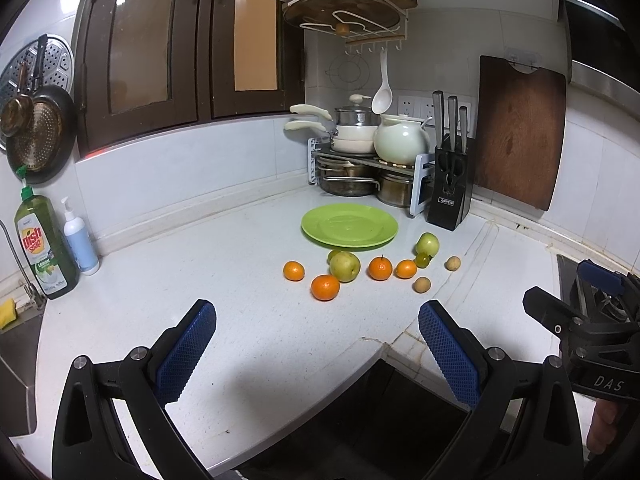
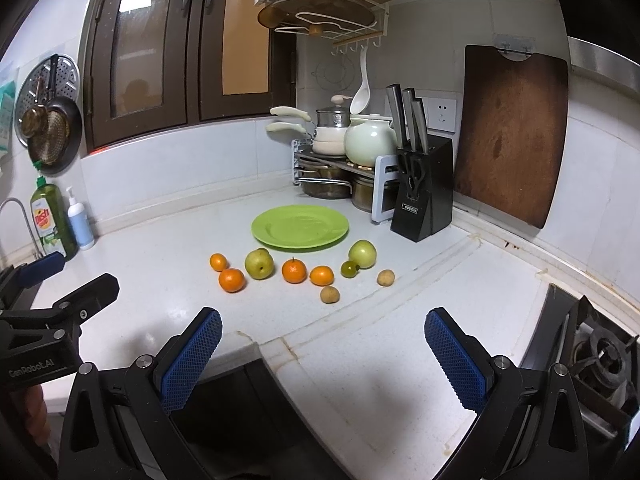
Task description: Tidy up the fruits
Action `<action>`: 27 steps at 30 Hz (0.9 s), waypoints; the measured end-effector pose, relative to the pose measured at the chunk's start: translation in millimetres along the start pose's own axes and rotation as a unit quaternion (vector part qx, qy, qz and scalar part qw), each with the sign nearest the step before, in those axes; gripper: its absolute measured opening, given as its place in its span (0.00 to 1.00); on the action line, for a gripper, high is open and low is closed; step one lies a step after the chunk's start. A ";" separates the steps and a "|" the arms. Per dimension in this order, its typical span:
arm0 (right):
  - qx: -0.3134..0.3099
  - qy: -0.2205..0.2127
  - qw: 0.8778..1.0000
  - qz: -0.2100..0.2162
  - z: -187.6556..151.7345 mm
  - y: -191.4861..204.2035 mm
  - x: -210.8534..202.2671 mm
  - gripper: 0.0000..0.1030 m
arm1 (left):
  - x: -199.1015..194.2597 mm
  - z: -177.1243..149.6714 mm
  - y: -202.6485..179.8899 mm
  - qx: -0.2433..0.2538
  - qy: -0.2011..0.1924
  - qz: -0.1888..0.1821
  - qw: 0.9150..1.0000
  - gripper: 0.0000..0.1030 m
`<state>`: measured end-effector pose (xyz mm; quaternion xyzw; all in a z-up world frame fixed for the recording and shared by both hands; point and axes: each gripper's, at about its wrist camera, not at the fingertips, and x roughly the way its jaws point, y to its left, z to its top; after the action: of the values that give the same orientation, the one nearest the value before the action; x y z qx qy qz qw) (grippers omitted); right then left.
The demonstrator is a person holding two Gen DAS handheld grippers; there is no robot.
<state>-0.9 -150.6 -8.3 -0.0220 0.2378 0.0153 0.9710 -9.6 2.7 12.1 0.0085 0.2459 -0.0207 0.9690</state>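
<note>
Knife block (image 2: 424, 204) stands beside hanging cutting board (image 2: 510, 136).

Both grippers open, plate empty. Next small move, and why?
Probably ease the left gripper forward to the nearest orange. All fruit lies loose on the counter before the empty plate, and that orange is closest.

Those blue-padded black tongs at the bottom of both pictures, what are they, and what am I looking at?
They are hand-held grippers, one per hand, each carrying a camera that looks out along its jaws. One picture comes from the left gripper, the other from the right gripper. Both stand open and hold nothing. Ahead, on the white counter, lies an empty green plate. In front of it sit loose fruits: four oranges, such as this orange, two green apples, and a few smaller fruits. A knife block stands behind.
</note>
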 end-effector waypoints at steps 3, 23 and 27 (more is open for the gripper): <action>0.000 0.002 1.000 0.001 0.4 -0.5 2.9 0.99 | 0.7 0.2 -1.5 -0.001 0.000 -0.001 1.000 1.00; 0.012 0.047 0.999 -0.012 5.1 8.1 64.3 0.99 | 68.8 12.3 13.4 0.026 0.032 -0.026 0.999 1.00; 0.026 0.061 0.998 -0.013 9.7 8.1 87.4 0.99 | 96.7 20.0 17.6 0.035 0.043 -0.042 0.998 0.96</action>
<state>80.7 -140.4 -40.4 -0.0005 0.2964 -0.0045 0.9551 85.6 16.3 -16.3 0.0328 0.2866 -0.0692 0.9550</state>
